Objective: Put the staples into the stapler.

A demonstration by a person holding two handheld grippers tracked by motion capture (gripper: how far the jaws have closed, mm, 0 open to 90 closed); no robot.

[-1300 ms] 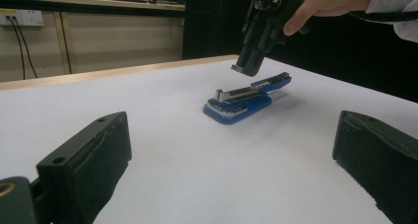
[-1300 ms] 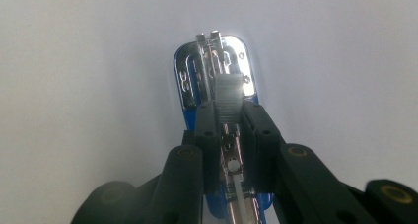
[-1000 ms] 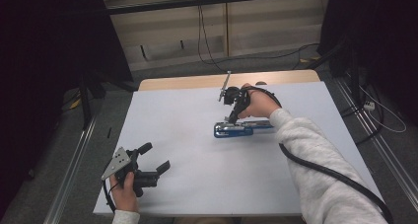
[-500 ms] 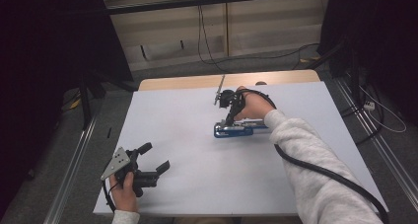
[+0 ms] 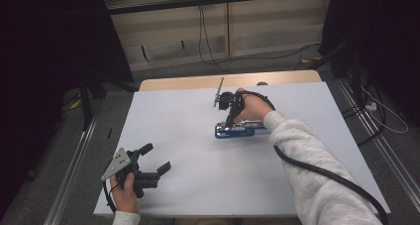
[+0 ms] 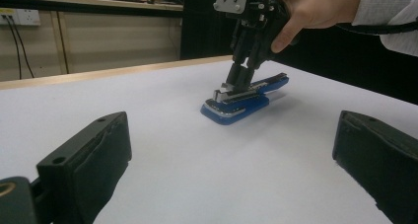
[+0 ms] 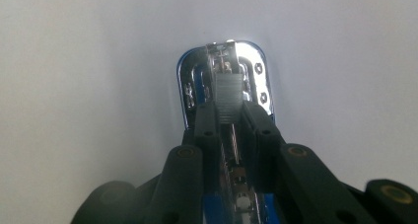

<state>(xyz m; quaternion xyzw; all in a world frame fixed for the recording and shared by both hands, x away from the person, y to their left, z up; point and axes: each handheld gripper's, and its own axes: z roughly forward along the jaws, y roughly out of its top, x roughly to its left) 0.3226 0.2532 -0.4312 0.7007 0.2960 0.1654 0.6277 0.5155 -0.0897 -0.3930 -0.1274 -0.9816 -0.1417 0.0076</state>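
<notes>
Blue stapler (image 5: 236,131) lying flat near the middle of the white table (image 5: 198,185), a little toward the far side, long axis running left to right in the high view. Right claw (image 5: 229,122) pointing down onto it, tilted, jaws narrow and pressed on either side of the stapler's metal top part near its left end. Seen along the right claw's own jaws (image 7: 231,120): shiny front end of the stapler (image 7: 224,81) poking out beyond the black tips, grey ribbed strip running between them, blue base visible lower down. Right hand (image 5: 253,108) wrapped around the claw's body, sleeve (image 5: 317,175) light grey, black cable (image 5: 317,171) trailing back along the forearm.

Left claw (image 5: 157,158) well apart from the stapler, low at the near left corner of the table, held level in the left hand (image 5: 126,193), jaws spread wide with nothing between them. From the left claw's own view: stapler (image 6: 244,99) ahead on the table, right claw (image 6: 241,78) standing on it from above.
</notes>
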